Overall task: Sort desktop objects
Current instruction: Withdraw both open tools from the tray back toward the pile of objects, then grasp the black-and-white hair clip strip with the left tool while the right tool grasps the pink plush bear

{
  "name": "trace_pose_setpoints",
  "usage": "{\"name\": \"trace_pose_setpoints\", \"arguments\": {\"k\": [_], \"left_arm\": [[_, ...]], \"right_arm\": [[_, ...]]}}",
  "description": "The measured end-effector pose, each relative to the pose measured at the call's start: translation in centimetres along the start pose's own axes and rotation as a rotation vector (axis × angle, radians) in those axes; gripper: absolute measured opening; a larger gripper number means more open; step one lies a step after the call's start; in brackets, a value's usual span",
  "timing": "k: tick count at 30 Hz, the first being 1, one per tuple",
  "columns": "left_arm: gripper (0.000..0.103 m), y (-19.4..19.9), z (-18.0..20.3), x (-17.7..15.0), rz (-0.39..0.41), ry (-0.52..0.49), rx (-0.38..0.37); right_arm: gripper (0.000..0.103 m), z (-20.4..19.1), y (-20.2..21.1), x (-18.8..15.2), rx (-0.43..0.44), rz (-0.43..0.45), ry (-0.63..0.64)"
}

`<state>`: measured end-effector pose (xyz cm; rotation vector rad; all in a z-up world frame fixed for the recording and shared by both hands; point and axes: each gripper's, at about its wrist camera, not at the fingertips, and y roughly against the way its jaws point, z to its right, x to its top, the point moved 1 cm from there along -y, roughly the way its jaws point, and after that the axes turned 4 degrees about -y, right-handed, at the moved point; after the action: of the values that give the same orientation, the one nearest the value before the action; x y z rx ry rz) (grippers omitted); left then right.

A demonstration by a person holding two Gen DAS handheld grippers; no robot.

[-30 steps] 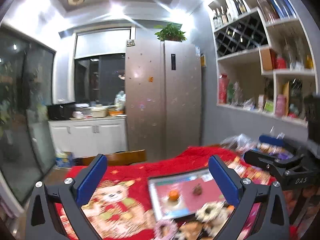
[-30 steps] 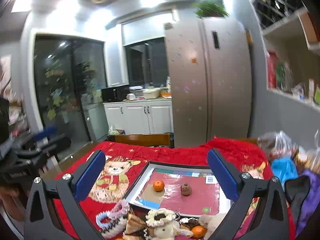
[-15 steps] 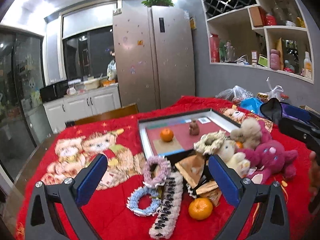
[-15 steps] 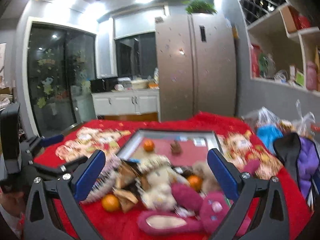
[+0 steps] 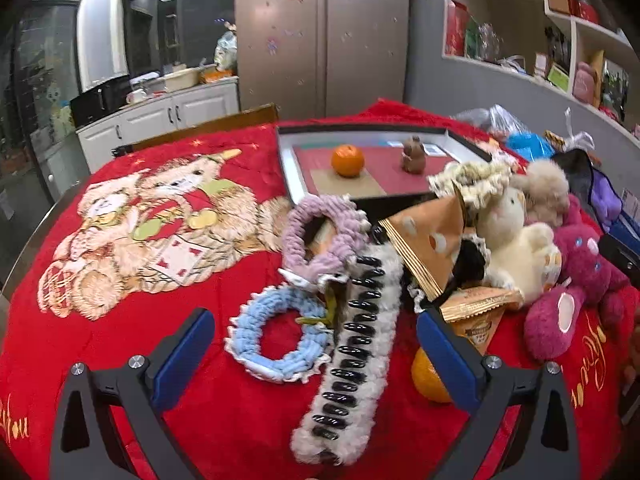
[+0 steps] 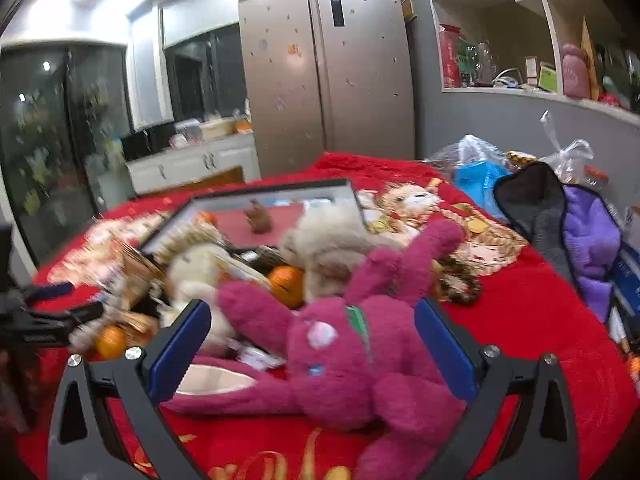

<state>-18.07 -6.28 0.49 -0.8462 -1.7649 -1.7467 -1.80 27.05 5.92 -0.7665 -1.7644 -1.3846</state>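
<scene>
Both tongs, spread apart, have dropped closer over the red blanket (image 5: 168, 320) near the fridge (image 5: 320, 32).

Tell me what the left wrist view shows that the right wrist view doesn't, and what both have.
Only the left wrist view: the blue scrunchie, the purple scrunchie and the long fuzzy hair clip, between the open left gripper.

Only the right wrist view: the purple and grey cloth at the table's right edge.

Both: the tray holding an orange and a brown figurine, and the magenta plush, which lies between the open right gripper.
</scene>
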Motion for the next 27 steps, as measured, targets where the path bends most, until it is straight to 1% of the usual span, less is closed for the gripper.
{"name": "trace_pose_setpoints", "arguments": {"k": [4, 6, 8, 10, 14, 24, 26, 27], "left_arm": [[0.103, -1.2, -0.1, -0.1, -0.059, 0.018, -0.052], [0.103, -1.8, -0.9, -0.2, -0.086, 0.071, -0.079], [0.103, -2.8, -1.7, -0.7, -0.141, 0.127, -0.103], [0.103, -2.7, -1.8, -0.7, -0.138, 0.131, -0.100], [0.103, -2.9, -1.2, -0.8, -0.162, 0.101, -0.065], [0.103, -2.9, -1.3, -0.7, -0.161, 0.103, -0.065], [0.102, -2.6, -1.4, -0.8, -0.153, 0.112, -0.078], [0.102, -2.4, -1.4, -0.9, -0.148, 0.116, -0.090]], "right_arm": [[0.103, 1.2, -1.2, -0.1, -0.011, -0.048, -0.059], [0.103, 1.8, -1.9, -0.2, -0.008, -0.084, -0.088], [0.103, 2.0, -2.4, -0.2, -0.017, -0.114, -0.103], [0.103, 2.1, -3.2, -0.3, -0.021, -0.149, -0.108], [0.103, 1.8, -3.7, -0.5, -0.023, -0.170, -0.094], [0.103, 2.7, -4.9, -0.9, -0.034, -0.233, -0.143], [0.102, 2.7, -4.9, -0.9, -0.033, -0.234, -0.143], [0.100, 2.6, -4.8, -0.9, -0.029, -0.232, -0.141]]}}
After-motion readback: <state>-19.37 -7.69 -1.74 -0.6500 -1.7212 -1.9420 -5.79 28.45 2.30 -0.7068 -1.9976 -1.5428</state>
